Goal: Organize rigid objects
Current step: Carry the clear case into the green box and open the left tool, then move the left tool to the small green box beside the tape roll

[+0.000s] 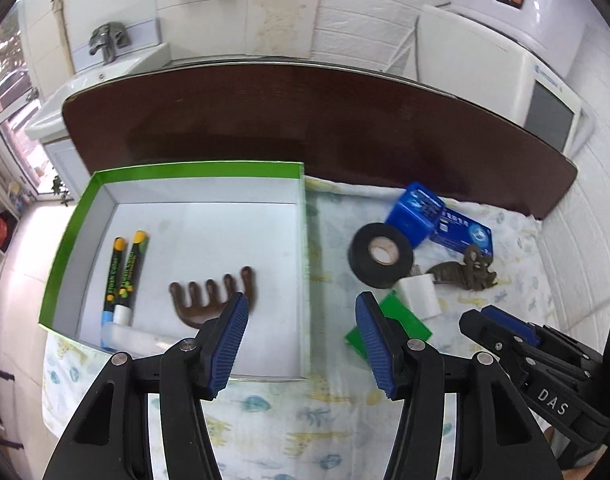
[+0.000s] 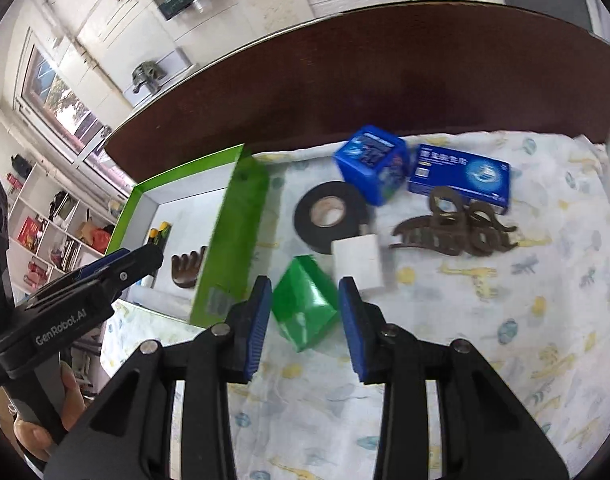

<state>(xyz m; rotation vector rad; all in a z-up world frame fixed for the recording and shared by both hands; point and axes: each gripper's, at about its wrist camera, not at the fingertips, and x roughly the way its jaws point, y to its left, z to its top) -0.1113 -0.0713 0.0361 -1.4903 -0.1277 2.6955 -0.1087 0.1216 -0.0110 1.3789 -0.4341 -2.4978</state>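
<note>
A green box (image 1: 185, 170) with a white inside holds two black-and-yellow markers (image 1: 123, 268), a brown comb (image 1: 213, 296) and a white tube (image 1: 129, 338). My left gripper (image 1: 301, 304) hangs open above the box's right wall with nothing between its fingers. To the right, on the cloth, lie a black tape roll (image 1: 381, 254), a blue cube box (image 1: 415, 212), a flat blue box (image 1: 465, 234), a brown claw clip (image 1: 465, 270), a white block (image 1: 419, 294) and a green block (image 2: 305, 308). My right gripper (image 2: 305, 284) is open above the green block, not touching it.
A patterned cloth (image 1: 265, 420) covers the surface, and a dark brown board (image 1: 305, 120) runs along its far edge. A sink with a tap (image 1: 105, 68) stands back left and a white appliance (image 1: 505, 60) back right. A person's hand (image 2: 37, 432) holds the left gripper.
</note>
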